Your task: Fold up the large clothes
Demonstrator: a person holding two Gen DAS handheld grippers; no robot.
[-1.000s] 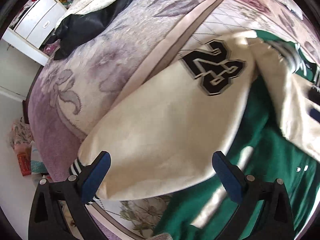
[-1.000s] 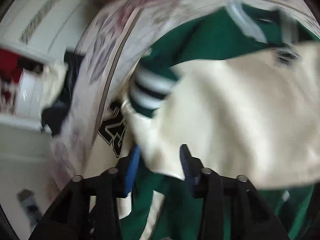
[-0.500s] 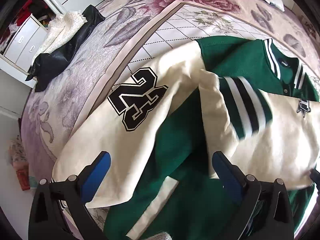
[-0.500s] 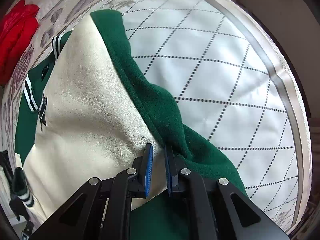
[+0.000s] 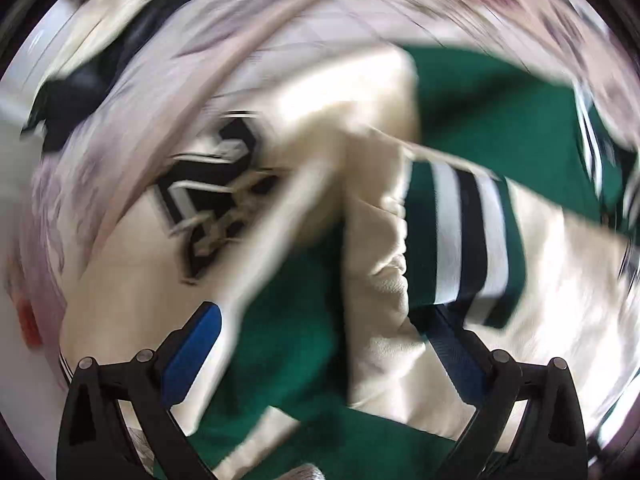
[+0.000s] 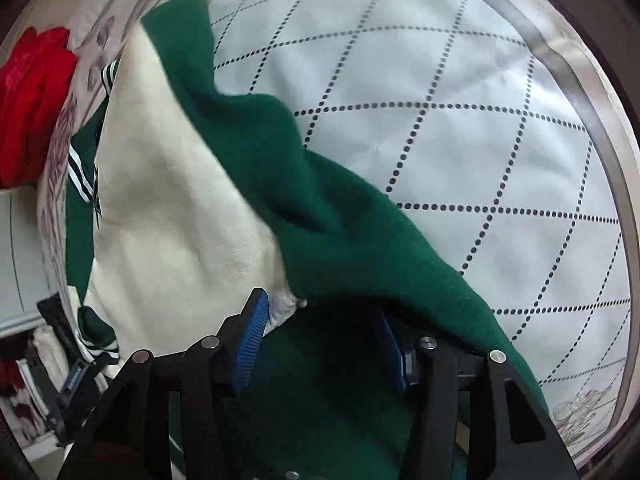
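- Left wrist view only: black number patch [image 5: 216, 196] on a cream sleeve, and the striped cuff [image 5: 464, 240] of the other sleeve lying across the jacket front. Heavy motion blur there.
- Right wrist view only: sharp; quilted bedspread [image 6: 460, 140] with dotted diamond pattern, red garment [image 6: 32, 104] at far left.
- Jacket [image 6: 168, 200]: green body, cream sleeves, striped collar and cuffs; spread on the bedspread, sleeves folded in over the front, green edge rumpled into a ridge.
- Left gripper [image 5: 324, 336]: jaws wide apart, holding nothing, low over the jacket, cream sleeve and green body between the fingers.
- Right gripper [image 6: 320, 336]: jaws parted, green fabric draped over the far finger, cream sleeve edge just beside the near pad [image 6: 252, 336]; not clamped.
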